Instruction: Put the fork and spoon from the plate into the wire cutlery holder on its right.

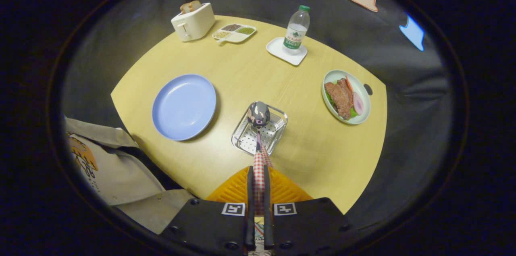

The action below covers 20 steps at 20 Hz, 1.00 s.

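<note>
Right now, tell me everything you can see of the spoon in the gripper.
The spoon has a shiny metal bowl and a handle wrapped in a red and white check pattern. The gripper is shut on that handle, with both fingers pressed against it. The spoon points forward beyond the fingers, its bowl over the far part of the wire cutlery holder, which stands right of the empty blue plate. Whether the bowl touches the holder cannot be told. No fork can be made out.

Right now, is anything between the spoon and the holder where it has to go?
Nothing visible. The gripper is shut on the spoon by its checked handle, and the bowl hangs just over the open holder.
</note>
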Each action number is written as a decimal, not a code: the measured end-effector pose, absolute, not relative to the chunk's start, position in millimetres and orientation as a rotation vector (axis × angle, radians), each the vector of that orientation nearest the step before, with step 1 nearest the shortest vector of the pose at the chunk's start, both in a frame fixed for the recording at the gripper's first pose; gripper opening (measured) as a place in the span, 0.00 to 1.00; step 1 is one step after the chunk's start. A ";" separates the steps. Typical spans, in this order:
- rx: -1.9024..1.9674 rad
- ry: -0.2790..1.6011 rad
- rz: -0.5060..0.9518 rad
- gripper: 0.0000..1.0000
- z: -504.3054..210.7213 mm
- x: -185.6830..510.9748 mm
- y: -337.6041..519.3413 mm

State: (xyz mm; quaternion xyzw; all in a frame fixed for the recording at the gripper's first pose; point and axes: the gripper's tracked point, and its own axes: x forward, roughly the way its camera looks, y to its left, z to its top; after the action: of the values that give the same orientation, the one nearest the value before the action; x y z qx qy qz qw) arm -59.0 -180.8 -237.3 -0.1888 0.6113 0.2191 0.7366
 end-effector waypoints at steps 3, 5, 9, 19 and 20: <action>-0.460 1.421 0.515 0.12 -241.5 -65.9 -186.3; -0.471 1.473 0.519 0.12 -244.6 -65.6 -186.2; -0.444 1.540 0.488 0.12 -250.9 -55.2 -181.7; -0.360 1.598 0.444 0.16 -261.7 -47.1 -166.0; -0.355 1.596 0.437 0.16 -262.2 -46.6 -165.9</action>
State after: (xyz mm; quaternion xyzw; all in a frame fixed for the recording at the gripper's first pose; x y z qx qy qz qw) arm -46.6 -165.9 -262.2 -0.1572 0.7060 0.1932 0.6630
